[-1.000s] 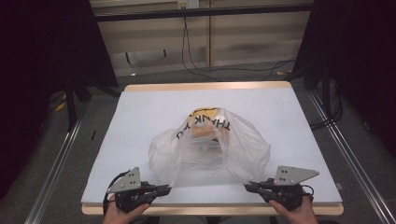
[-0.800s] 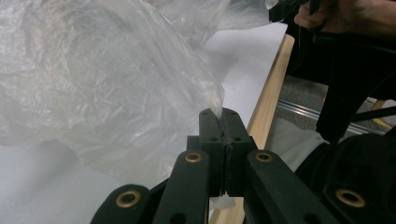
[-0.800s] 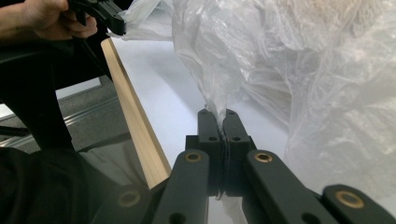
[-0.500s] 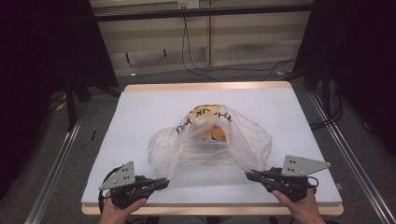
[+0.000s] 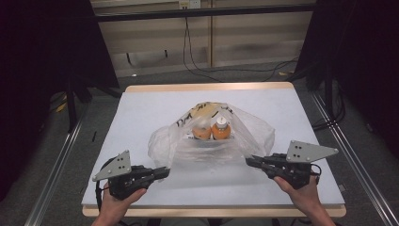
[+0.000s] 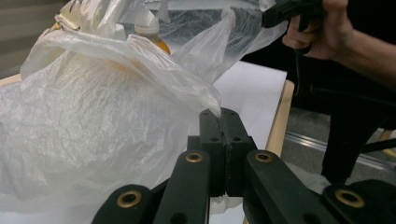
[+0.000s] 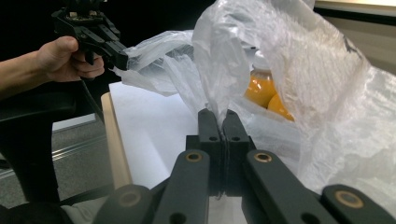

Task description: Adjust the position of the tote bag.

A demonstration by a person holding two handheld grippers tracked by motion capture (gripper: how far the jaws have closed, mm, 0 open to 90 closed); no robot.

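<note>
Pinching the thin, crinkly plastic bag [image 5: 211,141] by its near edges, the left gripper [image 5: 162,172] and right gripper [image 5: 249,161] are both clamped on film. It sits mid-table [image 5: 141,108], floppy and slippery, probably bottom-heavy from the orange bottles [image 5: 220,130] inside, so I'd grab bunched plastic.
</note>
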